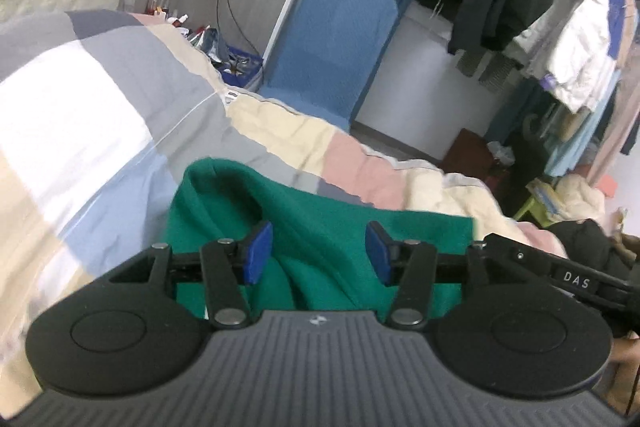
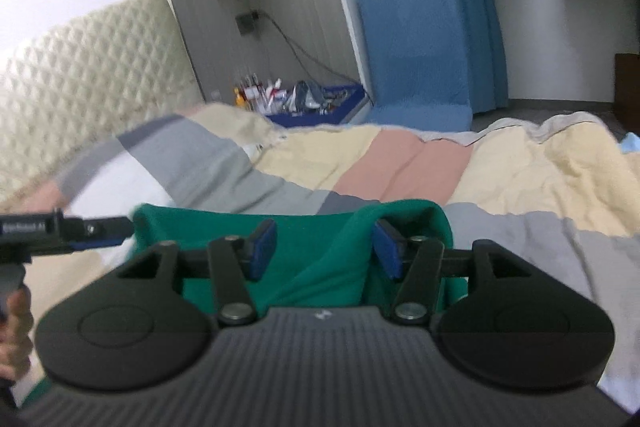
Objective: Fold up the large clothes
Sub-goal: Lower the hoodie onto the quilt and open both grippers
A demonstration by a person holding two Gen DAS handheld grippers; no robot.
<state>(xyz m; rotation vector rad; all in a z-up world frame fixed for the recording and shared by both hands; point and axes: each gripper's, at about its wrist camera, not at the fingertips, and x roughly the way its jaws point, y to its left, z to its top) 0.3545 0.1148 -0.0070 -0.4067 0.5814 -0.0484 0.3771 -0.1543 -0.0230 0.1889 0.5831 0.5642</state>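
left gripper: jaws spread wide, a ridge of cloth bunched between the pads, not pinched
right gripper: same deal, wide apart over a raised fold
green sweatshirt: lying rumpled on the patchwork duvet
behind: blue chair

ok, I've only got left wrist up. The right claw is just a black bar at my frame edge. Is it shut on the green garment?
Observer: No. The right claw is open, blue pads apart, over the green garment.
Operator: Any fabric between the pads?
Observer: Yes, a raised fold runs up between them, nearer the right pad, not pinched.
Operator: Where's that side's corner?
Observer: The garment's right corner is bunched just beyond the right pad, on the checked duvet.
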